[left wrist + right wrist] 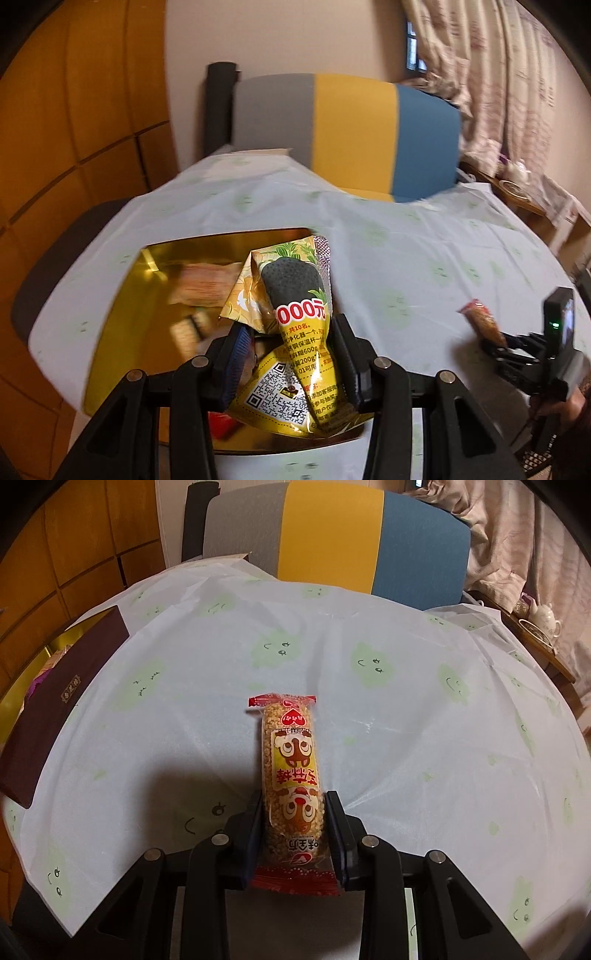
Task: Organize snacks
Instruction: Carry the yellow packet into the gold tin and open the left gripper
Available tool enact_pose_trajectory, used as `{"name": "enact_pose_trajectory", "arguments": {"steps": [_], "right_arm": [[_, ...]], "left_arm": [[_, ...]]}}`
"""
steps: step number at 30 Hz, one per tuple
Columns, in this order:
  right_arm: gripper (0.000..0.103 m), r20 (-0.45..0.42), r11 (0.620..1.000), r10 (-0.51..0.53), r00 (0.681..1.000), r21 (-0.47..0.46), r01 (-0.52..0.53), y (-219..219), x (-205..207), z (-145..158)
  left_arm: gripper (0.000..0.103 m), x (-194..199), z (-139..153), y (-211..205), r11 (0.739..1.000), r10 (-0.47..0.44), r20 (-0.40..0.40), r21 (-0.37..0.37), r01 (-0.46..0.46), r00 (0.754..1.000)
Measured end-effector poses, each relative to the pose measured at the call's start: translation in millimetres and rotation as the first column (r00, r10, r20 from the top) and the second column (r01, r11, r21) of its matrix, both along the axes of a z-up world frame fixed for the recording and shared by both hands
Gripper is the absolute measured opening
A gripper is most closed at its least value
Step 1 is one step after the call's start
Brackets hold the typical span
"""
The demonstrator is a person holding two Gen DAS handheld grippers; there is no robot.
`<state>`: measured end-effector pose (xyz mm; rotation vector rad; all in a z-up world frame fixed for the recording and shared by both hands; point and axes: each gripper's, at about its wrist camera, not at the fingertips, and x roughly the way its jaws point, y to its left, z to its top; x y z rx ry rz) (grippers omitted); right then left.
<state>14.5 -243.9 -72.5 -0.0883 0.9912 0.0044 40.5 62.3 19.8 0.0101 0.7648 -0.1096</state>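
Tablecloth (388, 738) open ahead; dark box (55, 701) blocks left edge.

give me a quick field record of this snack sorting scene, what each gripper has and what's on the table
left gripper: shut on yellow snack packet, above the gold-lined box
right gripper: shut on puffed grain bar, red wrapper ends, pointing away from camera
gold-lined box contents: other packets inside, blurred
box exterior: dark maroon side with a small label, at the table's left edge
table cover: pale cloth with green cartoon shapes
behind table: chair back in grey, yellow and blue
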Motion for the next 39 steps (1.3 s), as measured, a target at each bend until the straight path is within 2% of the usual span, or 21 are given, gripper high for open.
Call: {"name": "enact_pose_trajectory", "arguments": {"steps": [10,27,39], "right_arm": [[0.032,0.036,1.000,-0.021,0.999,0.009,0.021,0,-4,-1],[0.032,0.039,0.999,-0.035,0.999,0.008,0.034,0,-5,-1],[0.032,0.048,0.999,-0.044,0.998,0.017,0.043,-1,-5,-2]], "left_arm": [[0.045,-5,-20,44,0.994,0.109,-0.055,-0.016,-0.110,0.993],[0.045,-3,-34,66,0.985,0.164,-0.083,-0.033,-0.168,0.983],[0.045,-7,-37,90,0.968,0.238,-0.113,-0.054,-0.246,0.965]]}}
